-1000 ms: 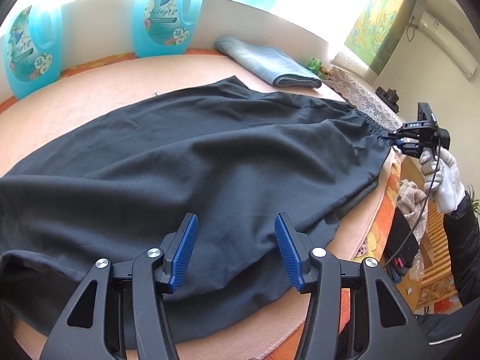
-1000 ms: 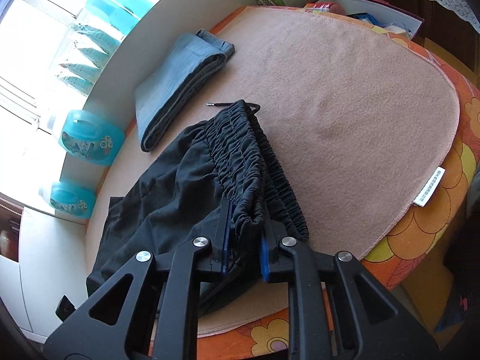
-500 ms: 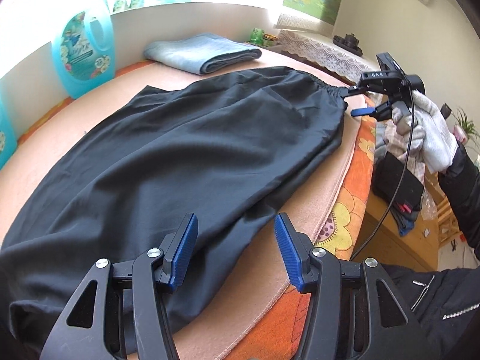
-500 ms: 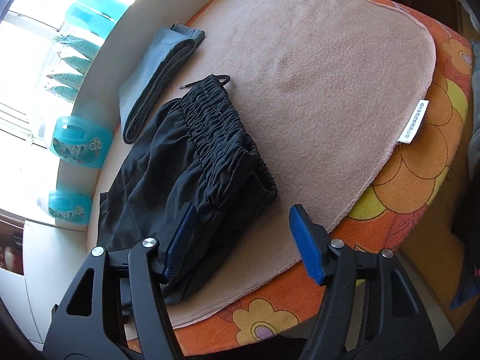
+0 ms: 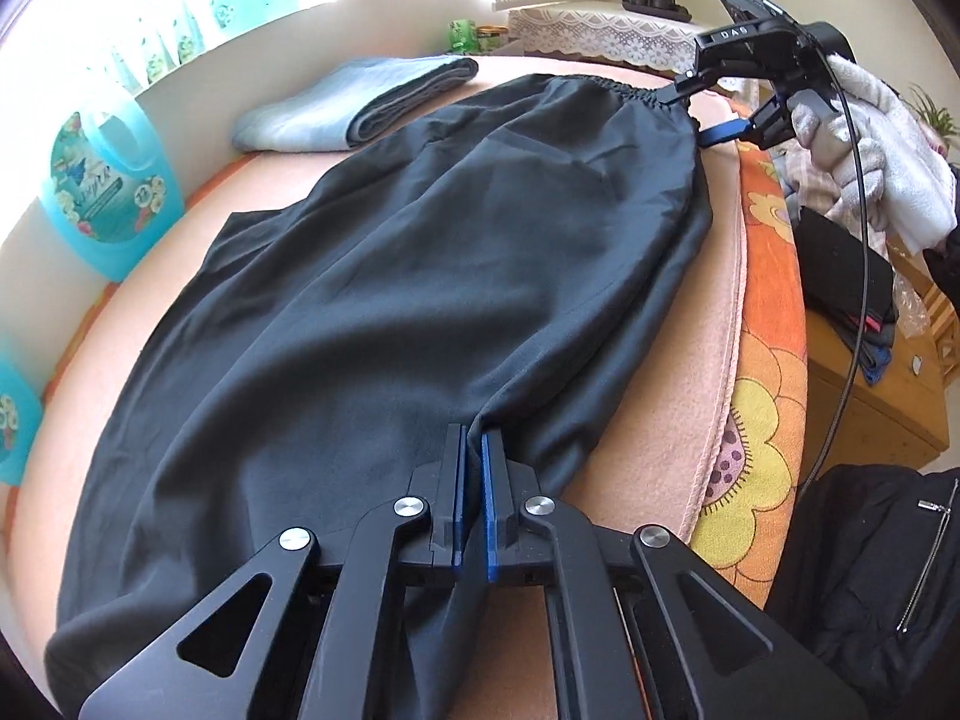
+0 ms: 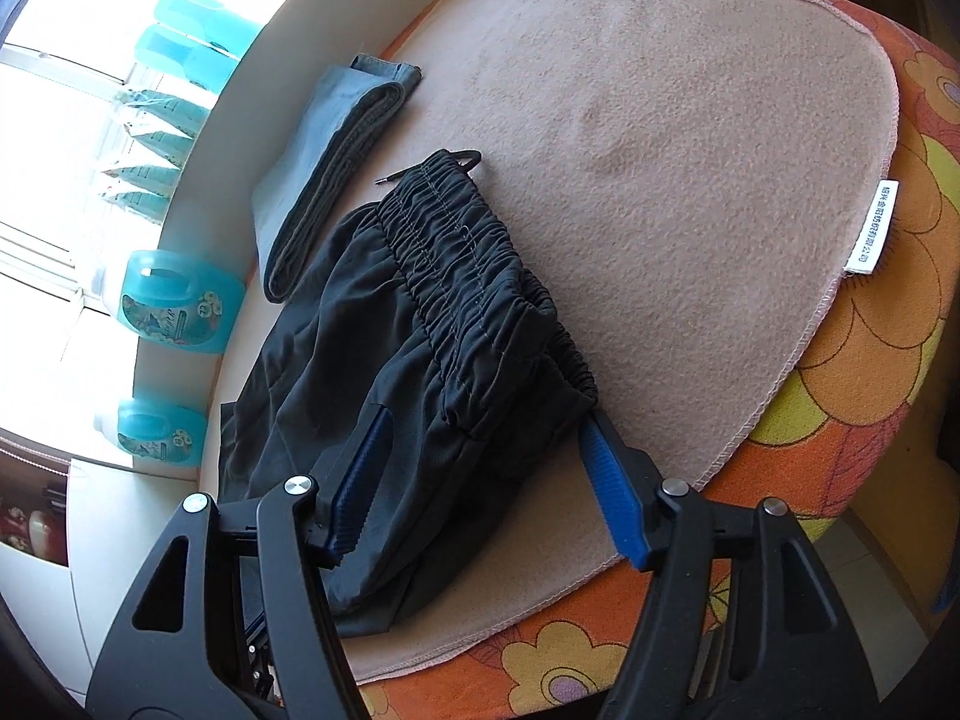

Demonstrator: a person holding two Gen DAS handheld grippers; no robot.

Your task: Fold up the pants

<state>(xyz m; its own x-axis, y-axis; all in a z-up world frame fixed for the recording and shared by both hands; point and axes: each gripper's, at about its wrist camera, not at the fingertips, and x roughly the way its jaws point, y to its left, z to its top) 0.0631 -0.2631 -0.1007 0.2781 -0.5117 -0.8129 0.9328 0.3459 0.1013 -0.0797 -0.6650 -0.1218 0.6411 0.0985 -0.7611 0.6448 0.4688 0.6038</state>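
The black pants (image 5: 420, 276) lie spread flat along a pinkish-beige blanket (image 6: 690, 138) that covers the desk, with the gathered elastic waistband (image 6: 468, 264) at one end and the leg fabric stretching away toward the other. A thin drawstring (image 6: 462, 159) curls out from the far corner of the waistband onto the blanket.

The left hand-held gripper (image 5: 472, 450) has its blue pads pressed together on a pinch of the leg fabric along the edge nearest the desk's front, and small creases run out from that spot. The right hand-held gripper (image 6: 486, 450) stands with its fingers spread wide, one on either side of the near corner of the waistband; its left finger (image 6: 360, 480) lies over the dark cloth and the other sits just past the elastic edge, so it holds nothing. From the left wrist view, a white-gloved hand (image 5: 882, 138) carries that gripper at the waistband end.

Just beyond the pants, a folded blue-grey garment (image 6: 327, 180) lies beside the waistband, close to the wall. Turquoise detergent bottles (image 5: 108, 192) stand along the windowsill behind. An orange flowered cloth (image 6: 870, 360) shows under the blanket at the desk's edge, and a white label (image 6: 873, 228) hangs from the blanket's hem.
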